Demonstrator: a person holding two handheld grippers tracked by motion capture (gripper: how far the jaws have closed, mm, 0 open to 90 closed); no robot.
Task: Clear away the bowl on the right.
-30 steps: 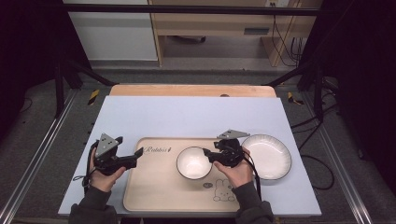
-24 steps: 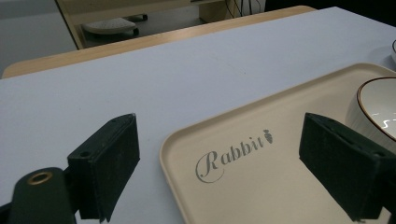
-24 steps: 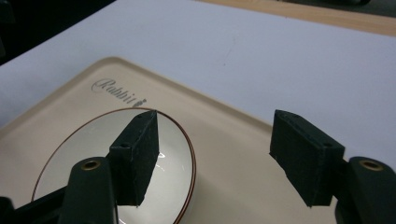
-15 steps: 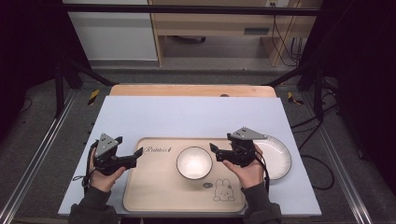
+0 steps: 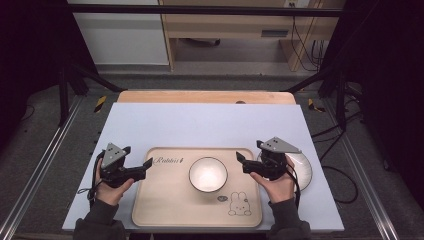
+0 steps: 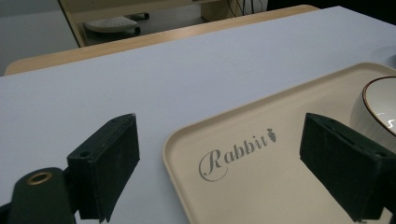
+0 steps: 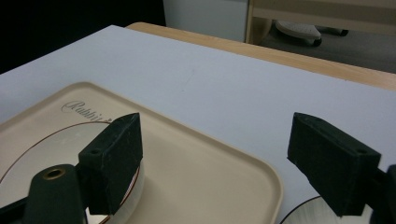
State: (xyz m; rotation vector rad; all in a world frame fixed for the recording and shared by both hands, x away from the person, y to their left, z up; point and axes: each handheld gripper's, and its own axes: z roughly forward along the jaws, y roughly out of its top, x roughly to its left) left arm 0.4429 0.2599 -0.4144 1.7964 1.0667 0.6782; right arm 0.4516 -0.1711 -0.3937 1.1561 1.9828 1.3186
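**Bowl on tray, both grippers released**

Tray [image 5: 170, 210]: beige, rounded rectangle, lower centre of the high view. Long axis runs left–right across the frame. It lies flat on the pale blue-grey mat.

Bowl [image 5: 208, 174]: white, dark rim, upright, on the tray right of its middle. In the right gripper view it sits at lower left, partly behind the jaw.

Plate [image 5: 303, 167]: white, dark rim, off the tray on the mat at right, partly under the right gripper.

Left gripper [image 5: 147, 162]: jaws wide apart, empty, at the tray's upper-left corner, pointing right toward the bowl. Right gripper [image 5: 239, 157]: jaws wide apart, empty, over the tray's right edge, pointing left toward the bowl. Whether either touches the tray, cannot tell.

Surface: mat [image 5: 210, 122] covers a wooden table [image 5: 205, 96], wood exposed along the far edge. Room: grey floor, dark surroundings, black frame bars, wooden furniture at top, cables upper right.

Writing: "Rabbit" in script with a small carrot at the tray's upper left [image 6: 236, 151]; rabbit drawing [image 5: 240, 204] at its lower right.
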